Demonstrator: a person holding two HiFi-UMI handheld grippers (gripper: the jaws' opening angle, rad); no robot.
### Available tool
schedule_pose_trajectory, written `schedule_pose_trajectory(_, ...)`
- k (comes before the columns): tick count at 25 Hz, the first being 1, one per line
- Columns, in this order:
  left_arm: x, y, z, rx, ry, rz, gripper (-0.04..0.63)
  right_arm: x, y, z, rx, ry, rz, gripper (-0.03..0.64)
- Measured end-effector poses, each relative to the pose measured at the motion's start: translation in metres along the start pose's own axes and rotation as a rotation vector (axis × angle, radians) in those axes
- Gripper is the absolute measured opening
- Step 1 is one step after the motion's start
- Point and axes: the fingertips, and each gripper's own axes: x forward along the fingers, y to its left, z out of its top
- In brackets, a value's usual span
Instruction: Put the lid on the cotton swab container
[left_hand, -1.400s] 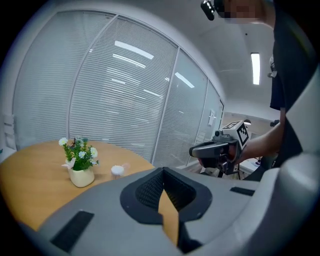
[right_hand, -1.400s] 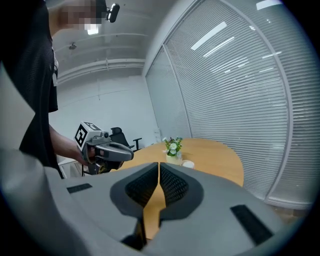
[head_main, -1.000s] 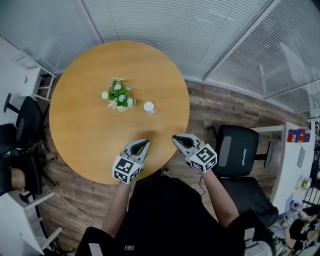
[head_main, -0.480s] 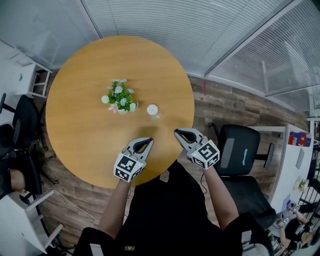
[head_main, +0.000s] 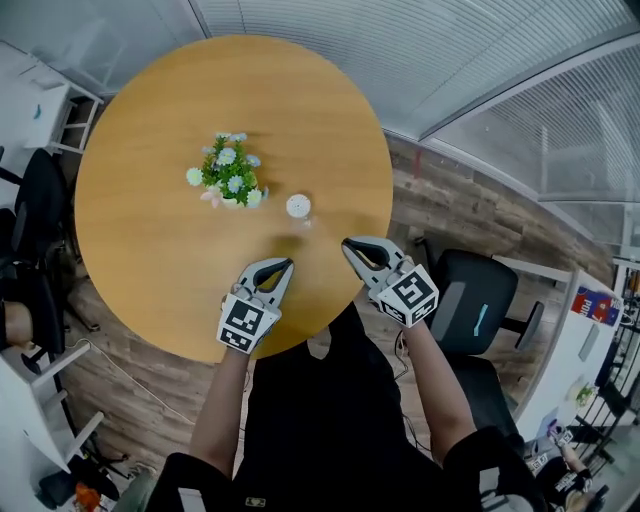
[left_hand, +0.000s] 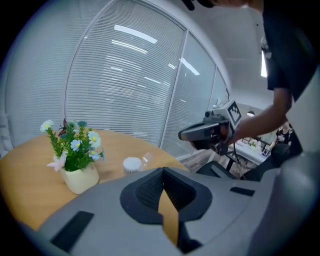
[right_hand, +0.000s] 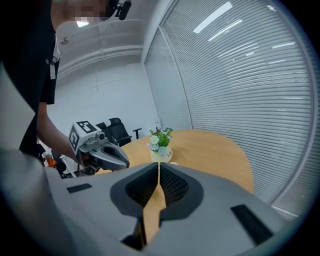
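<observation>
Two grippers sit out in front of you over the near edge of the round wooden table (head_main: 140, 230), and neither holds anything. Your left gripper (head_main: 286, 266) has its jaws pressed together with nothing between them. Your right gripper (head_main: 348, 246), a little apart to its right, also has its jaws closed and empty. Both point across the table, tilted somewhat downward. A black office chair (head_main: 470, 305) stands on the wood floor off to the right of your right gripper.

Just beyond the tips, ahead of the gap between the two grippers, stands the cotton swab container (head_main: 298, 207), small and round, white on top, with no lid on it. A clear lid (left_hand: 146, 158) lies just beside it, on the side toward your right gripper; whether the two touch cannot be made out. Farther on, ahead and to the left of your left gripper, is a pale pot of small white and blue flowers (head_main: 227, 180). Past the table's far rim run glass walls with closed blinds (head_main: 330, 50).
</observation>
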Motion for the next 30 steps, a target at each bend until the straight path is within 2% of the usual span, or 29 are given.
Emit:
schedule_pose_trajectory(3, 0.014, 0.011, -0.013, 0.059, 0.028, 0.040, 0.006, 0.006, -0.009, -0.007, -0.006, 0.019, 0.019, 0.008)
schedule_pose_trajectory(8, 0.033, 0.020, -0.027, 0.153, 0.053, 0.055, 0.006, 0.015, -0.014, -0.016, -0.018, 0.053, 0.059, 0.008)
schedule_pose_trajectory(17, 0.070, 0.057, -0.051, 0.120, 0.056, 0.085, 0.012, 0.029, -0.027, -0.023, 0.027, 0.046, 0.045, 0.008)
schedule_pose_trajectory(22, 0.086, 0.069, -0.057, 0.145, 0.093, 0.096, 0.150, 0.033, -0.030, -0.023, 0.042, 0.042, 0.043, 0.008)
schedule_pose_trajectory(30, 0.106, 0.077, -0.046, 0.188, 0.095, 0.106, 0.250, 0.033, -0.041, -0.025, 0.042, 0.051, 0.033, 0.008)
